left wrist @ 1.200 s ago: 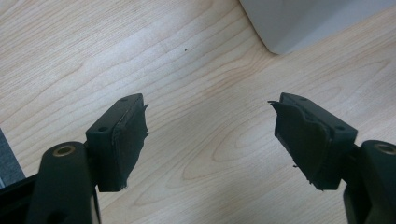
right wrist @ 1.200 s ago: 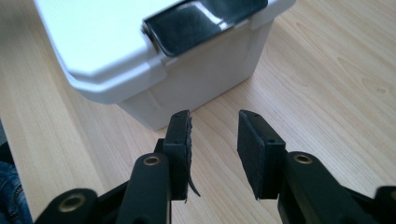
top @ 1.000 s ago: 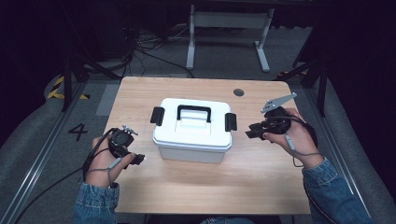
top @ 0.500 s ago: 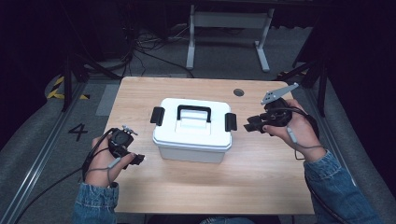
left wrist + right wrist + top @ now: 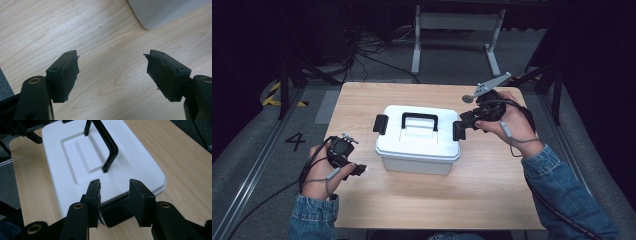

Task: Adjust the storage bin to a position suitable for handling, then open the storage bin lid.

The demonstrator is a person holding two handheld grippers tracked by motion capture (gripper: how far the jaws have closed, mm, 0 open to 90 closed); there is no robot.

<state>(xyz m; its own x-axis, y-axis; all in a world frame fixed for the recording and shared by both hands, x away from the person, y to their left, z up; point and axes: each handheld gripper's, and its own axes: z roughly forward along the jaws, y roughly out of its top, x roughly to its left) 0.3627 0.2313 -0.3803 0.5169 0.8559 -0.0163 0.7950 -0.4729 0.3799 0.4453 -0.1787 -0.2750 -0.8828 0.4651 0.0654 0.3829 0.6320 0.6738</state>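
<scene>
At the centre of the light wooden bench (image 5: 492, 200) sits the white plastic lidded box (image 5: 419, 142), the right gripper (image 5: 113, 186) spread astride its right-hand black latch (image 5: 117, 213), seemingly to unclip it, while the left gripper (image 5: 111, 63) waits spread at lower left.

A lab or recording studio. Dark surrounds ring a wooden table (image 5: 492, 200); cables (image 5: 367, 47) lie at eleven o'clock, floor number "4" (image 5: 295, 141) at nine

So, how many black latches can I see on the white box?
2: one latch on the box's left end, one on its right end, just beside the right gripper. The box's far side is hidden, so more may exist.
</scene>
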